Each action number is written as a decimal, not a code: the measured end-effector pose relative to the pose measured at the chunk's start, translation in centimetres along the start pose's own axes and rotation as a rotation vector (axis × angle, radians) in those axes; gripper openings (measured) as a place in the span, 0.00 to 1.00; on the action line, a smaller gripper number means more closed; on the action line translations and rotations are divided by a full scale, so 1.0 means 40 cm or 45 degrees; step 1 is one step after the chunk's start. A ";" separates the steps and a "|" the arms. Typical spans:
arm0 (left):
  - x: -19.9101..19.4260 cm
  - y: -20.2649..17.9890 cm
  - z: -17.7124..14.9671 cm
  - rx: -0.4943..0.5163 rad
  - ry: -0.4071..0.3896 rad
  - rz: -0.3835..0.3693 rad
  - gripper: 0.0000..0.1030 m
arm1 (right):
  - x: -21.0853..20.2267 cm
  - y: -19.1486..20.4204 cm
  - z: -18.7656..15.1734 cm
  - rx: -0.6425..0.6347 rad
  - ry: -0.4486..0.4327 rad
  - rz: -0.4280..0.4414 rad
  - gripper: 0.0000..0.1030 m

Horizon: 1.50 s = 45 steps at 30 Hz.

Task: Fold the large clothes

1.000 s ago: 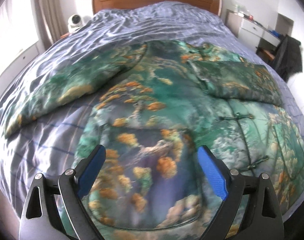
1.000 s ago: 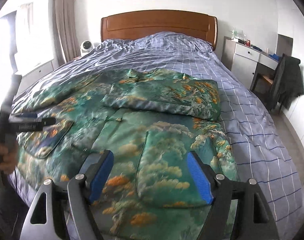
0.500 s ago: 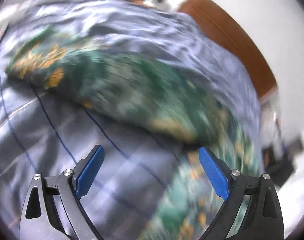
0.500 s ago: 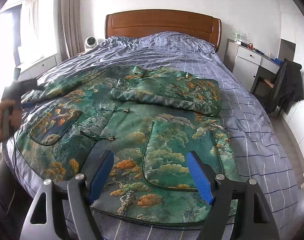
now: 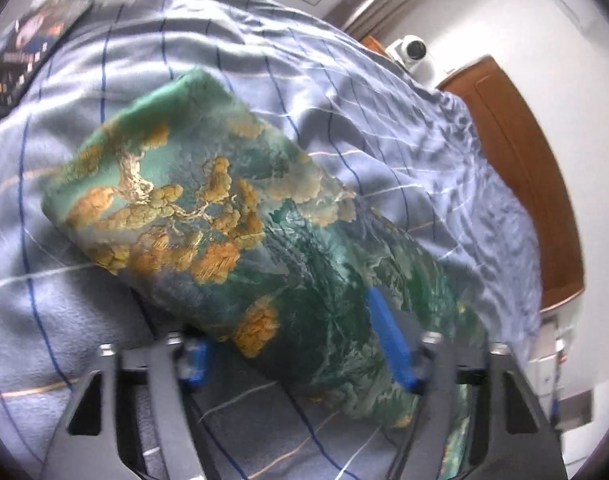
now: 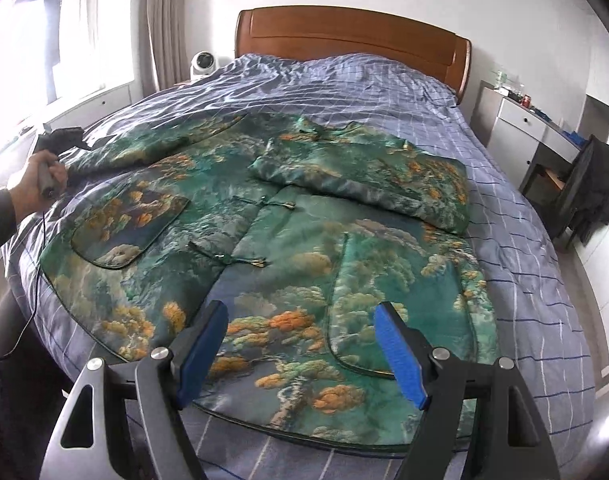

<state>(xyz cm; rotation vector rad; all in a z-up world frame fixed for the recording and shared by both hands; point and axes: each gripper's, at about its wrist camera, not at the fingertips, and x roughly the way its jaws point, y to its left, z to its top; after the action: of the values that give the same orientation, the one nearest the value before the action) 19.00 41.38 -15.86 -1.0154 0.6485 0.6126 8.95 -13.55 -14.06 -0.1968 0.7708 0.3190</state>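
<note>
Both tongs: left point(image 5: 292, 344) shifted to sleeve point(image 5: 208, 216), closing around it; right point(image 6: 302, 350) released.

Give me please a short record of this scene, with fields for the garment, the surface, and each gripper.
garment: green patterned jacket, spread flat, one sleeve folded across the chest
surface: bed with blue checked cover
left gripper: jaws closing around the other sleeve
right gripper: open, above the jacket's hem, holding nothing

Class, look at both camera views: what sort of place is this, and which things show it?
A bedroom, most likely: a bed with a checked blue cover, a wooden headboard, and a white bedside cabinet.
</note>
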 end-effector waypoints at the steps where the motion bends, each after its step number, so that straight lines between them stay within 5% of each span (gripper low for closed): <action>1: -0.001 -0.015 -0.004 0.034 0.001 0.030 0.34 | 0.002 0.003 0.001 0.000 0.002 0.008 0.75; 4: -0.018 -0.039 -0.008 0.090 -0.016 0.098 0.14 | 0.002 0.009 0.000 0.001 0.002 0.023 0.75; 7: -0.068 -0.096 -0.013 0.193 -0.082 0.137 0.11 | -0.006 0.007 -0.005 0.005 -0.008 0.026 0.75; 10: -0.140 -0.225 -0.054 0.436 -0.214 0.154 0.10 | -0.013 -0.001 -0.007 0.030 -0.020 0.025 0.75; 16: -0.250 -0.473 -0.247 1.044 -0.453 0.118 0.10 | -0.022 -0.021 -0.008 0.072 -0.042 0.025 0.75; 21: -0.245 -0.613 -0.555 1.720 -0.553 0.073 0.11 | -0.028 -0.022 -0.014 0.078 -0.051 0.024 0.75; 23: -0.217 -0.626 -0.659 1.893 -0.485 0.039 0.21 | -0.028 -0.024 -0.016 0.082 -0.052 0.023 0.75; 24: -0.197 -0.624 -0.722 1.971 -0.399 0.004 0.37 | -0.029 -0.025 -0.017 0.086 -0.053 0.021 0.75; 25: -0.180 -0.619 -0.761 2.010 -0.337 -0.016 0.67 | -0.031 -0.028 -0.018 0.088 -0.055 0.018 0.75; 26: -0.165 -0.610 -0.811 2.046 -0.272 -0.031 0.81 | -0.033 -0.030 -0.019 0.089 -0.055 0.017 0.75; 28: -0.142 -0.568 -0.899 2.123 -0.179 -0.066 0.90 | -0.036 -0.039 -0.016 0.092 -0.054 0.010 0.75; 32: -0.153 -0.498 -0.925 2.107 -0.090 -0.079 0.90 | -0.041 -0.080 0.012 0.112 -0.058 0.025 0.75; 37: -0.206 -0.428 -0.815 1.818 -0.040 -0.086 0.91 | 0.036 -0.158 0.141 0.224 -0.041 0.221 0.75; 41: -0.233 -0.365 -0.770 1.635 -0.032 -0.072 0.91 | 0.262 -0.193 0.288 0.449 0.115 0.532 0.75; 45: -0.251 -0.310 -0.741 1.533 -0.018 -0.066 0.91 | 0.478 -0.178 0.362 0.602 0.291 0.639 0.74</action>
<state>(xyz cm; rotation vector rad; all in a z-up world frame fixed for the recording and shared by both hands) 15.40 8.08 -12.72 0.1009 0.8047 0.0984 33.76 -12.00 -17.04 0.4205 1.0974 0.5824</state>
